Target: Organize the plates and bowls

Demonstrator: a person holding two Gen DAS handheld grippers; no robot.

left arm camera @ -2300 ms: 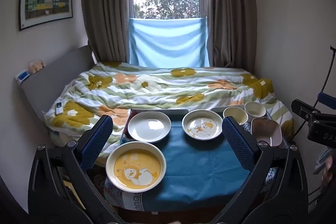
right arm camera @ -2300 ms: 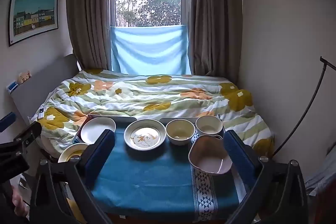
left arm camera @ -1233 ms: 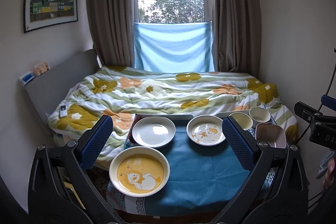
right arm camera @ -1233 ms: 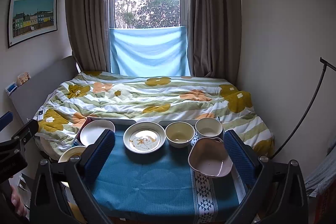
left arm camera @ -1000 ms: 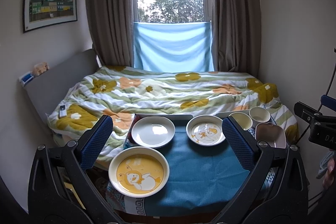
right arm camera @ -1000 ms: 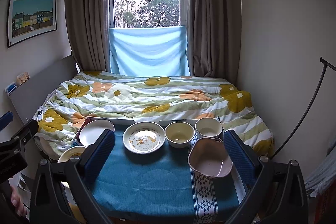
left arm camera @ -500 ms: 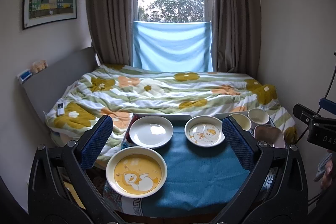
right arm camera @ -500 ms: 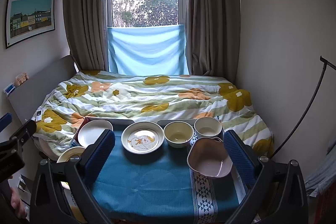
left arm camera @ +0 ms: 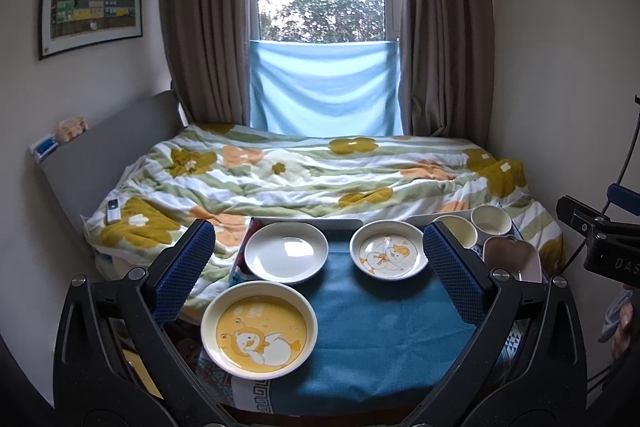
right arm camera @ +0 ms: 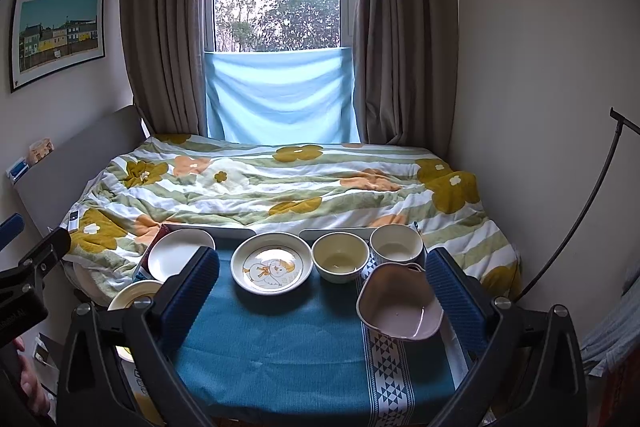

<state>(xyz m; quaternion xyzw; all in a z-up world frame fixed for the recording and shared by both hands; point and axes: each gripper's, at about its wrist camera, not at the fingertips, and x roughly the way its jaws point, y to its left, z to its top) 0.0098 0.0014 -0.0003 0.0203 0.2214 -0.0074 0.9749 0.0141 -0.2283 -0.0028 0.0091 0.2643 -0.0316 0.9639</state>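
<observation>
A small table with a blue cloth holds the dishes. A yellow duck plate lies at the near left, a plain white plate behind it, and a white duck plate in the middle. Two cream bowls and a pink heart-shaped bowl stand at the right. My left gripper is open and empty above the near left. My right gripper is open and empty above the near right.
A bed with a flowered quilt lies right behind the table. A window with brown curtains and a blue cloth is at the back. Walls close in on both sides. A thin black stand leans at the right.
Both grippers have shifted slightly, with the views tilting a little. The dishes have not moved.
</observation>
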